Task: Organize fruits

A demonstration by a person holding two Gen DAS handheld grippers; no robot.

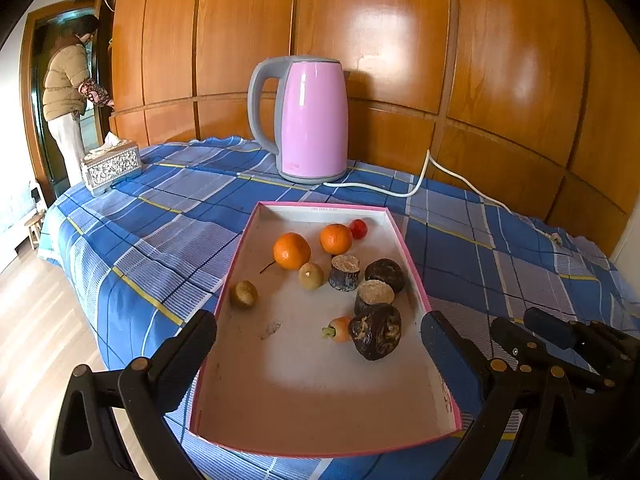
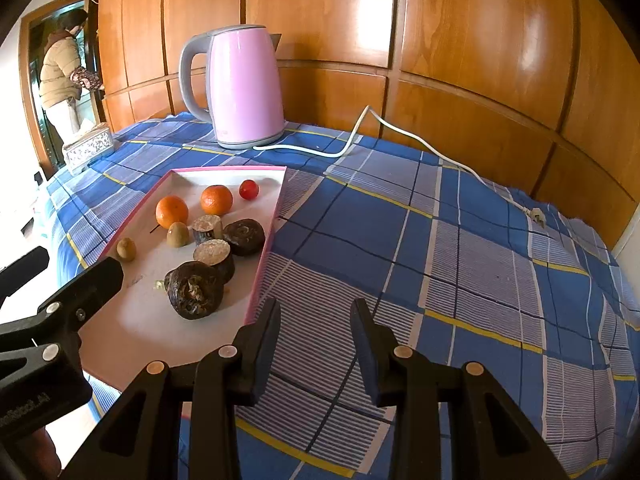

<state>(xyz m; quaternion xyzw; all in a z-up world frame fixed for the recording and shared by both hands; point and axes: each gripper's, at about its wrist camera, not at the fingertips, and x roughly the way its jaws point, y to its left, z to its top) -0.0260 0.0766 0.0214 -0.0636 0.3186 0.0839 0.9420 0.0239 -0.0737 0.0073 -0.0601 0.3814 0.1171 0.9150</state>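
Note:
A white tray with a pink rim point(image 1: 240, 248) point(image 2: 264, 256) lies on the blue checked cloth. In it are two oranges point(image 1: 292, 251) point(image 1: 336, 239) point(image 2: 172, 211), a small red fruit point(image 1: 358, 228) point(image 2: 249, 189), two green-brown kiwis point(image 1: 311, 276) point(image 1: 244, 294), several dark brown fruits and cut pieces point(image 1: 376, 336) point(image 2: 194, 290), and a small carrot-like piece point(image 1: 338, 329). My left gripper point(image 1: 320, 340) is open and empty, its fingers either side of the tray's near end. My right gripper point(image 2: 316, 332) is open and empty over the cloth, just right of the tray.
A pink electric kettle point(image 1: 310, 120) point(image 2: 244, 88) stands at the back, its white cord point(image 2: 400, 132) trailing right across the cloth. A patterned tissue box point(image 1: 112, 166) sits at the back left. A person point(image 1: 72, 92) stands by the far left doorway. Wooden panels back the table.

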